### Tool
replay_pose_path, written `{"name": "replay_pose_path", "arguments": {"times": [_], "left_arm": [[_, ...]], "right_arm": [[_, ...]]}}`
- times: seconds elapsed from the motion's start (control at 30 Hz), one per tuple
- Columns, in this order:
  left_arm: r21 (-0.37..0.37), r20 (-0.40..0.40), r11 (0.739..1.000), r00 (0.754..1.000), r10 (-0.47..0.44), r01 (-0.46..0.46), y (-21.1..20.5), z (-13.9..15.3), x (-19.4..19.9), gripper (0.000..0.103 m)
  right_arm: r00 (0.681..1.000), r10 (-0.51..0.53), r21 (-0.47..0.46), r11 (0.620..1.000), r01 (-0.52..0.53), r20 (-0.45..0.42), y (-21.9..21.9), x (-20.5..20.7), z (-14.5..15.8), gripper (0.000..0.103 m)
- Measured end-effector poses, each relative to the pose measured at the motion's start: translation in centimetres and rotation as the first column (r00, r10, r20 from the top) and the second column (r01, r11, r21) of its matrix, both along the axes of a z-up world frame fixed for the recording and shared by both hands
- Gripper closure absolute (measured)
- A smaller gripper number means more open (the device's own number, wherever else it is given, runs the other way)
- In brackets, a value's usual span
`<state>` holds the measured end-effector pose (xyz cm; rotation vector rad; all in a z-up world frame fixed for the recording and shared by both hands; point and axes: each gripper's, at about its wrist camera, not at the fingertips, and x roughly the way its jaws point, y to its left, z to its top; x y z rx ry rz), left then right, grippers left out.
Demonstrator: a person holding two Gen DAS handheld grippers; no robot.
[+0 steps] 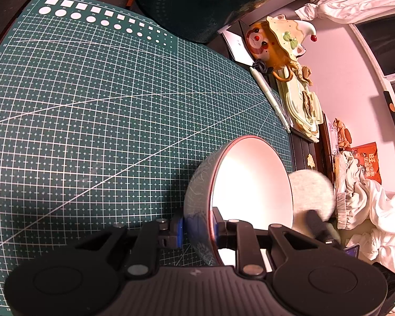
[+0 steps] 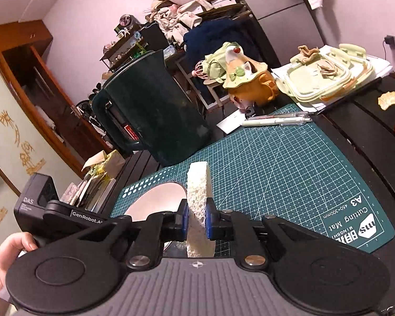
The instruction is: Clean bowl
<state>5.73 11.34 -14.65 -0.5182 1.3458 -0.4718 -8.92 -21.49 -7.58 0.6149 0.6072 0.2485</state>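
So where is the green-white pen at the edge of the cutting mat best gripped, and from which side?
Probably the middle of the pen's barrel, coming from above, fingers across its width: it lies flat on the cutting mat, long and thin.

My left wrist camera sits just behind the left gripper, tilted steeply down and close over the mat, with the bowl right before the lens. My right wrist camera sits behind the right gripper, angled more gently across the desk toward shelves and wall. Both views share the mat, bowl, pitcher and sponge.
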Motion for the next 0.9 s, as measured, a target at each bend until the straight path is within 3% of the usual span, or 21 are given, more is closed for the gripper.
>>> {"name": "replay_pose_path", "arguments": {"times": [0.1,0.3,0.63,0.8,0.9], "left_arm": [[0.002,0.0,1.0,1.0,-0.001,0.001,-0.1,0.1,0.0,0.082],[0.002,0.002,1.0,1.0,0.0,0.0,-0.3,0.4,0.0,0.082],[0.003,0.005,1.0,1.0,-0.001,0.001,-0.6,0.6,-0.4,0.082],[0.004,0.006,1.0,1.0,0.0,0.0,-0.8,0.5,-0.4,0.082],[0.005,0.005,1.0,1.0,-0.001,0.001,-1.1,0.5,-0.3,0.082]], "right_arm": [[1.0,-0.006,0.004,1.0,0.006,0.028,-0.3,-0.1,1.1,0.091],[0.998,0.006,0.015,1.0,-0.005,-0.066,0.5,0.3,-0.8,0.091],[1.0,0.019,0.024,1.0,-0.019,-0.014,0.6,0.0,1.1,0.091],[0.996,0.007,0.074,0.997,-0.001,-0.085,0.0,0.4,-0.4,0.091],[0.996,0.004,0.126,0.992,0.006,-0.085,-0.5,0.4,-0.3,0.091]]}}
